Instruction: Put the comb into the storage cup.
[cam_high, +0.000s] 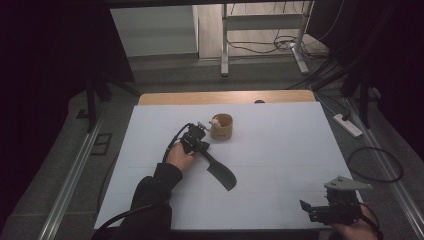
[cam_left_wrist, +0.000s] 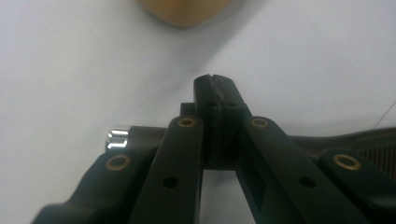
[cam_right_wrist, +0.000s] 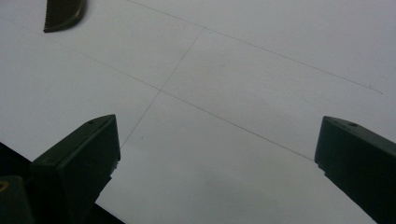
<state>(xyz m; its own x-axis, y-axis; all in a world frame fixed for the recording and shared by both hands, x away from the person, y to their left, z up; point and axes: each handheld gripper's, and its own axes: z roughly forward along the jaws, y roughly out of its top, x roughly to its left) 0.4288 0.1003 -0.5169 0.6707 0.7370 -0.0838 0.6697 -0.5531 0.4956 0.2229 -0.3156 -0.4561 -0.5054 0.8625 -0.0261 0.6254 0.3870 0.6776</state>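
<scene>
Black comb (cam_high: 220, 172) in lowered left claw (cam_high: 196, 141)

A white-topped desk (cam_high: 280, 165) with a bare wooden far edge carries two things. A small round wooden cup (cam_high: 222, 127) stands mid-far; a black curved comb (cam_high: 220, 170) lies nearer.

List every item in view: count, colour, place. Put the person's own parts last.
Black flat comb-like tool: one, black, mid-table, its handle end crossing the left gripper's shut jaws.
Tan round wooden cup: one, tan, beyond the left gripper, a small pale thing at its rim.
White table sheet: one, white, over a wooden tabletop.
White power strip: one, white, floor at right.
Left gripper: one, black, jaws shut.
Right gripper: one, black, jaws open, near table corner.
Left hand: one, dark sleeve.
</scene>
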